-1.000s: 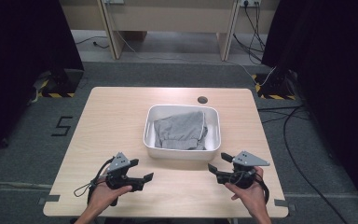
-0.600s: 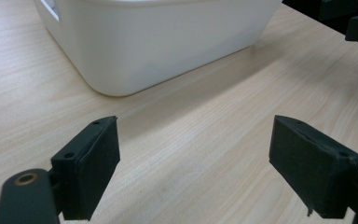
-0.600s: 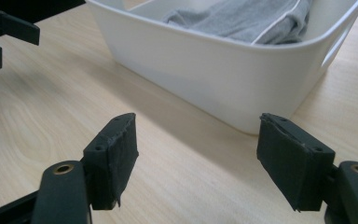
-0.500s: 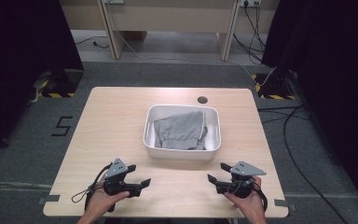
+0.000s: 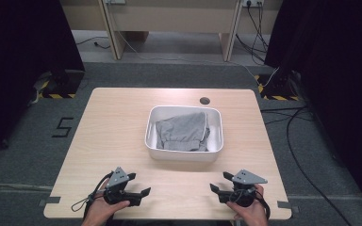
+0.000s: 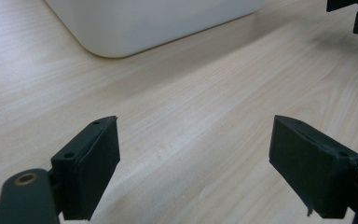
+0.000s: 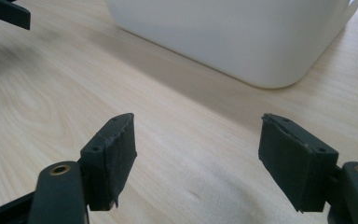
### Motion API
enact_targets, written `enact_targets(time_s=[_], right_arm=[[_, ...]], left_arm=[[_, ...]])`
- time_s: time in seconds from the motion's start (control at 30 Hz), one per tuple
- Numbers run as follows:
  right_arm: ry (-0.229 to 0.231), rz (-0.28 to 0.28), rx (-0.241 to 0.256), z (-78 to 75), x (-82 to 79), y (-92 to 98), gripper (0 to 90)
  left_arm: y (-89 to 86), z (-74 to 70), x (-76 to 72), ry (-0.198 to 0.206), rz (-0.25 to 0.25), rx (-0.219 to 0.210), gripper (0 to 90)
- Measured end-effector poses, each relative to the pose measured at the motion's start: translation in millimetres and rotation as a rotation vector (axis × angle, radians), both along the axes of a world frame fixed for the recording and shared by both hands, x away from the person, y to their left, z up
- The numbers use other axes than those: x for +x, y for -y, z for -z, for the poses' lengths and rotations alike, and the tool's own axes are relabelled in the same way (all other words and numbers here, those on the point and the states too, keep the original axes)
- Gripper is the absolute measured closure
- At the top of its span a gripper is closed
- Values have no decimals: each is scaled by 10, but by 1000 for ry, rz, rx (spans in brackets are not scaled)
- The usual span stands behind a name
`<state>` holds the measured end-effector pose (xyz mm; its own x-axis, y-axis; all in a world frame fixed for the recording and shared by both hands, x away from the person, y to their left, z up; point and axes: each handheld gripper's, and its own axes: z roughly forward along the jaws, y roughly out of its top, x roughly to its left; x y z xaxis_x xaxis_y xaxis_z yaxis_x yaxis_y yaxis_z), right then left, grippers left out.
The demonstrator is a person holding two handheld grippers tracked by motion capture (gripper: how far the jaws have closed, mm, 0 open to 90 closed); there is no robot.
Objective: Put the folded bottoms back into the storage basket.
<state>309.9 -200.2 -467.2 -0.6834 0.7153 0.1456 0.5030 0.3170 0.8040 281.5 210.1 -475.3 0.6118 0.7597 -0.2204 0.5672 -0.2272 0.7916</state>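
Left hand-held gripper [image 5: 140,193]: released, jaws wide, holding nothing, low over desk [image 5: 113,136] | right hand-held gripper [image 5: 218,183]: released, jaws wide, holding nothing, low over desk | bin [image 5: 184,151]: ahead of both, between them, apart from each | cloth [image 5: 184,132]: grey, crumpled inside bin, untouched

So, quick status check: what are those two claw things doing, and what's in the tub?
Left gripper open, empty, near table edge. Right gripper the same. Grey cloth bunched in white tub, untouched. Bare table between grippers and tub.
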Motion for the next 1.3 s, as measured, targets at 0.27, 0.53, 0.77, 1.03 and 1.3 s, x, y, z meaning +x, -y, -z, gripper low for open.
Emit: enact_targets(time_s=[0.27, 0.53, 0.77, 1.03, 1.3], right_arm=[[-14, 0, -19, 77, -92, 33, 279], [-32, 15, -71, 133, -167, 56, 218], [-27, 26, -158, 216, -195, 54, 161], [0, 16, -179, 244, -219, 39, 118], [2, 14, -172, 251, -223, 31, 112]], left_arm=[[4, 55, -137, 1, 15, 31, 157], [-24, 101, -216, 4, 10, 60, 157], [-7, 198, -278, -14, 18, 124, 157], [4, 227, -318, 25, 20, 174, 143], [11, 234, -324, 27, 16, 171, 130]])
